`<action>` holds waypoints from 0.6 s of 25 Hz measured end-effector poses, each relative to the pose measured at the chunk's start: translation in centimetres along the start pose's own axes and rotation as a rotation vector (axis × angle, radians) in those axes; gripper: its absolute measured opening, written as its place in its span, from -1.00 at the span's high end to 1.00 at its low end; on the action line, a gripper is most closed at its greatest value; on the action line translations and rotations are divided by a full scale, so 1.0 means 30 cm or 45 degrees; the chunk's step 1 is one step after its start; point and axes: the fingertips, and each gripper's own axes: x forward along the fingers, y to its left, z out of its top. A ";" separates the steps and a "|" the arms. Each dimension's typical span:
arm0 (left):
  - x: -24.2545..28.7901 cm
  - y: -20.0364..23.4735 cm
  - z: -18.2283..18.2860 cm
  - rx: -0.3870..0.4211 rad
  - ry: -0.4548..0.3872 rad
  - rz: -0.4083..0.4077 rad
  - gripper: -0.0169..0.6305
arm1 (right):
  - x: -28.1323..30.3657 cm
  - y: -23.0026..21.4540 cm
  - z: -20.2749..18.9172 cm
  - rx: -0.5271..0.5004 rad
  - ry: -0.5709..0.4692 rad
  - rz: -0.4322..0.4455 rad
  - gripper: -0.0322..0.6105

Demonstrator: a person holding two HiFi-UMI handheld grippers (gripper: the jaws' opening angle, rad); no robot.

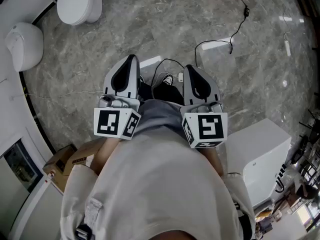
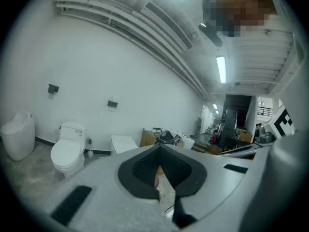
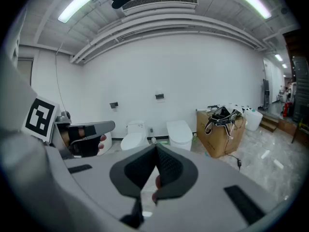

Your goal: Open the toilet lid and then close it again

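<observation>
Several white toilets stand along the white wall, far from both grippers. In the head view one toilet [image 1: 75, 4] with its lid down sits at the top left, with a rounded one [image 1: 22, 44] beside it. The left gripper view shows that toilet [image 2: 67, 151] with its lid down, and the rounded one [image 2: 17, 134] to its left. The right gripper view shows a toilet [image 3: 135, 137] and a squarer one [image 3: 179, 132]. My left gripper [image 1: 127, 66] [image 2: 159, 148] and right gripper [image 1: 192, 74] [image 3: 155, 149] are held side by side in front of the person's body, both shut on nothing.
The grey marble floor [image 1: 165, 29] carries a black cable [image 1: 220, 44]. A white box-shaped unit [image 1: 260, 154] stands at the right. A cardboard box [image 1: 62, 164] lies at the lower left, and another cardboard box [image 3: 219, 134] with black gear on top stands by the wall.
</observation>
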 end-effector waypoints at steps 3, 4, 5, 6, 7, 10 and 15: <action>-0.001 -0.017 -0.007 0.016 0.017 -0.001 0.92 | -0.018 -0.005 -0.012 0.004 0.007 0.004 0.87; 0.000 -0.023 -0.009 0.020 0.023 -0.002 0.92 | -0.022 -0.009 -0.013 0.004 0.008 0.005 0.87; 0.003 -0.029 -0.011 0.027 0.030 -0.002 0.92 | -0.025 -0.014 -0.013 0.006 0.008 0.006 0.87; 0.008 -0.034 -0.015 0.035 0.040 -0.002 0.92 | -0.027 -0.021 -0.013 0.010 0.007 0.007 0.87; 0.015 -0.038 -0.022 0.043 0.052 -0.001 0.92 | -0.028 -0.030 -0.014 0.016 0.006 0.008 0.87; 0.037 -0.034 -0.043 0.072 0.071 0.012 0.92 | -0.026 -0.058 -0.019 0.039 -0.001 0.000 0.87; 0.061 -0.005 -0.037 0.098 0.054 0.015 0.92 | 0.004 -0.082 -0.003 0.093 -0.025 0.010 0.87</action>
